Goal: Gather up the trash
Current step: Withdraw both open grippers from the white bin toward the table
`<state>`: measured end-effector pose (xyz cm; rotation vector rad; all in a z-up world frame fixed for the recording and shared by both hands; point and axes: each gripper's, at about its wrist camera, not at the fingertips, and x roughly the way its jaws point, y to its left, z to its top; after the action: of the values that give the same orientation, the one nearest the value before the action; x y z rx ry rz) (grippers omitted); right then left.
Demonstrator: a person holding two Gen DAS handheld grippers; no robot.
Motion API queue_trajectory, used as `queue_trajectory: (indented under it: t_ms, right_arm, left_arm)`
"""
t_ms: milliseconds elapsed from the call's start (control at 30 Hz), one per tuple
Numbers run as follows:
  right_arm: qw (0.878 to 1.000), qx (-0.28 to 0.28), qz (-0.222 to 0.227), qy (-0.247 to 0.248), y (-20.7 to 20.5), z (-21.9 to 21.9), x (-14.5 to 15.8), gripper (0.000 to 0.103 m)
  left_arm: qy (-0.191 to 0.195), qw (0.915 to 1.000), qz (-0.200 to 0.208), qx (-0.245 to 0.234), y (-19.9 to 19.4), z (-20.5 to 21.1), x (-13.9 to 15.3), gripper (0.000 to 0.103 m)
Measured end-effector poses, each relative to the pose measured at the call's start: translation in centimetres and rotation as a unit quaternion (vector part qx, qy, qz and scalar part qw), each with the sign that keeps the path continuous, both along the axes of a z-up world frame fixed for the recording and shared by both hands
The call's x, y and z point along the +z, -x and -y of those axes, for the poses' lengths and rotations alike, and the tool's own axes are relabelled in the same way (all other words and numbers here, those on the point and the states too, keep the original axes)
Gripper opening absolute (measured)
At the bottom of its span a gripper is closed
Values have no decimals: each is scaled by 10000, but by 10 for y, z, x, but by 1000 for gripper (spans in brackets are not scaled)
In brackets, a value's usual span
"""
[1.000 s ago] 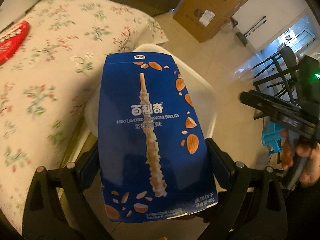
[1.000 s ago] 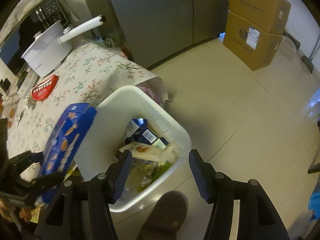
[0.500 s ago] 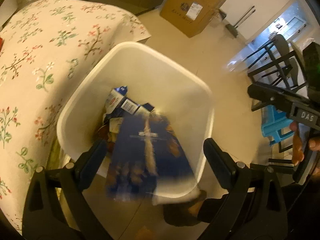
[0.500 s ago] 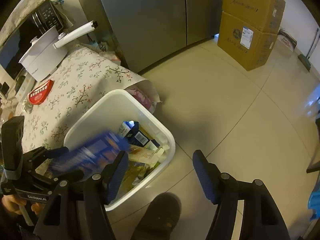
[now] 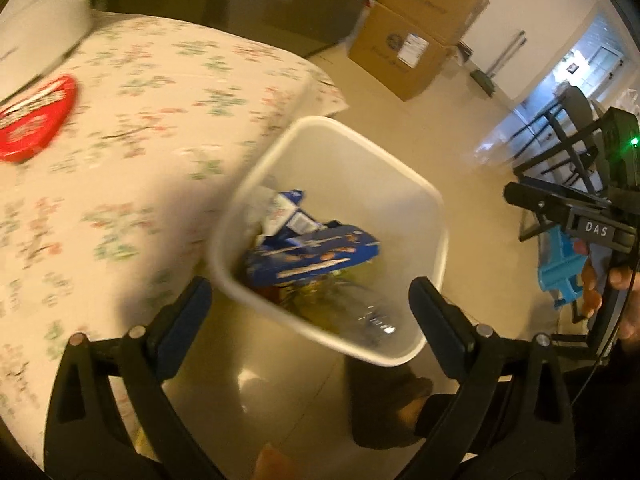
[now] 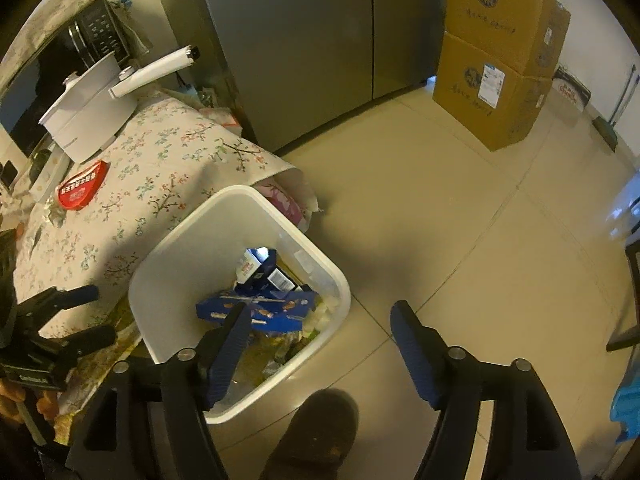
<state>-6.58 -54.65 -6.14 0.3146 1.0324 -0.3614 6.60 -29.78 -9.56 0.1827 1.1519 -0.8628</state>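
my left gripper [image 5: 306, 300] hangs over the white bin [image 5: 434, 200], its jaws spread wide with nothing between them. the blue biscuit box [image 5: 316, 258] lies inside the bin, flat on top of the other wrappers and a smaller blue carton [image 6: 260, 266]. my right gripper [image 6: 318, 318] points down at the bin's near corner and the floor tiles; its jaws are opening and hold nothing. the bin stands on the floor right against the floral-cloth table [image 6: 160, 160], where a red packet [image 6: 82, 186] lies. something clear sits low in the bin, maybe a plastic bottle [image 5: 372, 316], but it is blurred.
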Motion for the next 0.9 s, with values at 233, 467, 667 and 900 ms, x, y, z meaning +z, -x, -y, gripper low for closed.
queue_trajectory:
  t_ms: [233,467,667,900]
  right_arm:
    - [9995,204,11,244,-17,-23,8,85]
    - [9976,541,105,416,-41,-62,19,86]
    - [9955,815,243,423,-67,-97,27,87]
    - [9915,1171,314,466,-100,-144,31,87]
  left_arm:
    - [-79,9979,393,517,-12,-52,17,102]
    - [-25,9946,619,836,-15,-89,33,102]
    - [-70,9902,891,1072,-14,-118,47,102]
    - [-165,9846,1045,1392,-21,-157,56,102]
